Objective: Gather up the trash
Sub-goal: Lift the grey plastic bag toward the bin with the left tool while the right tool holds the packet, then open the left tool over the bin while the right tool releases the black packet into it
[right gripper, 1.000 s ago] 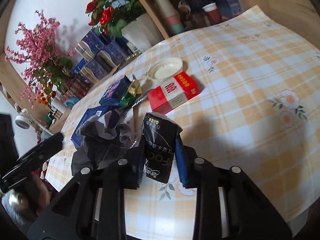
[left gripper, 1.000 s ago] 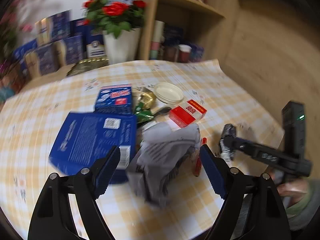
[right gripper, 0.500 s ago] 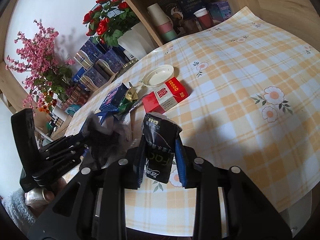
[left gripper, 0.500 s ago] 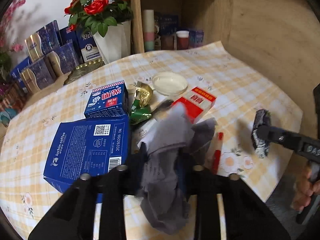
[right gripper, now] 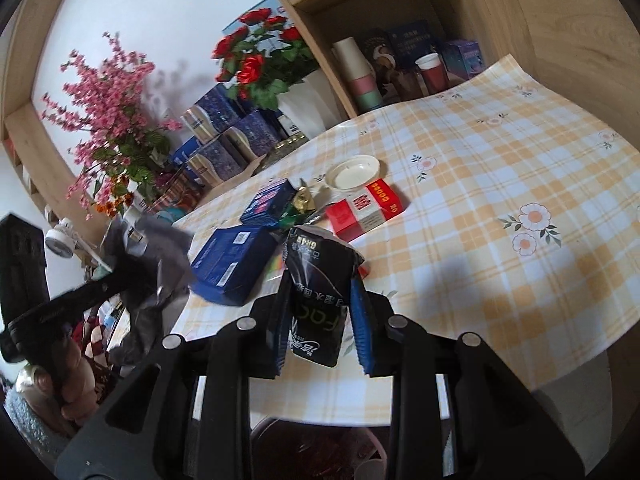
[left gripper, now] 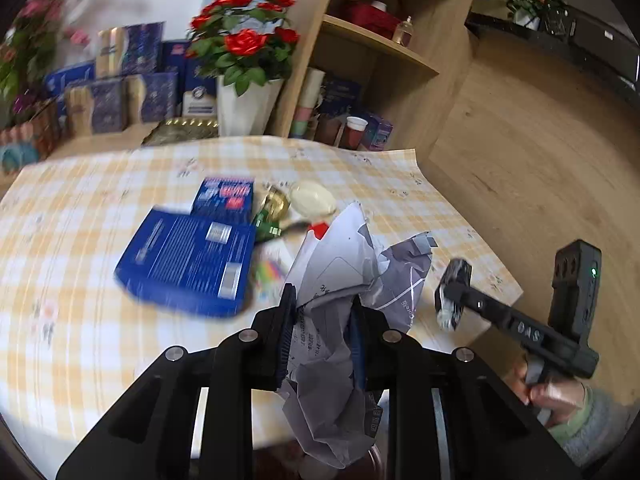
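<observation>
left claw (left gripper: 322,334) pinches grey wrapper (left gripper: 352,280) | right claw (right gripper: 320,320) pinches black pouch (right gripper: 318,296)

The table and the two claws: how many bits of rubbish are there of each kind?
Boxes: 3, big blue box, small blue box, red box
Wrappers on the table: 1, foil wrapper
Lids: 1, lid
Held: 2, grey bag, black pouch
Total: 7

Left gripper (left gripper: 322,320) jaws clamp crumpled grey bag (left gripper: 352,280) above table (left gripper: 80,240).
</observation>
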Motion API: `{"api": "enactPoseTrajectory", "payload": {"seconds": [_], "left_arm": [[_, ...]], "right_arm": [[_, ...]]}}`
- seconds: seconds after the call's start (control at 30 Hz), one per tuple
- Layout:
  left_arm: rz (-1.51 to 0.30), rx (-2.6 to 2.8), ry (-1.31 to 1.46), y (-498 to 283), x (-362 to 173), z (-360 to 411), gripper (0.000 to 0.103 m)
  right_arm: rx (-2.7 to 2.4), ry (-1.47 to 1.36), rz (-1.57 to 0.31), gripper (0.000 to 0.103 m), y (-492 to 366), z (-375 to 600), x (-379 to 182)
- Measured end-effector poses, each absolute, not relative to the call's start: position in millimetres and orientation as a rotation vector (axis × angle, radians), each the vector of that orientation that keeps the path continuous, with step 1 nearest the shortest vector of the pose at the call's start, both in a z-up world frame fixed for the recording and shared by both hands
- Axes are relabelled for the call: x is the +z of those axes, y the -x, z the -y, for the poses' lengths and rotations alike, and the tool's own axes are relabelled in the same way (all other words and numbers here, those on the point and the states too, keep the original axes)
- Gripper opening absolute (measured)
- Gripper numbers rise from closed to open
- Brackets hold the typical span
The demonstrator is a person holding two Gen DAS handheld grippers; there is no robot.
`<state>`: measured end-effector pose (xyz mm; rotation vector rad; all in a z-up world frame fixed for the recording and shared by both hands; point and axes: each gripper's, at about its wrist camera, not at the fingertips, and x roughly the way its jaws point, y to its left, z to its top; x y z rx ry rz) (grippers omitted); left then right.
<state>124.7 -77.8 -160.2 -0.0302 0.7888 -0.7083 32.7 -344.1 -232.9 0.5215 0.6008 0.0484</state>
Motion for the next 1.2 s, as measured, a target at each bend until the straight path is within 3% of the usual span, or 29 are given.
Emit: {"api": "enactPoseTrajectory", "payload": {"seconds": [0.57, 1.2], "left_arm": [[-0.905, -0.639, 0.099, -14, -210, 5, 0.025], [-0.994, -0.655, 0.102, -6, -241, 13, 0.025]], "right_arm": [[0.125, -0.436, -0.650, 0.030, 12, 289, -219], [0.121, -0.428, -0.666, 0.030, 23, 285, -222]]}}
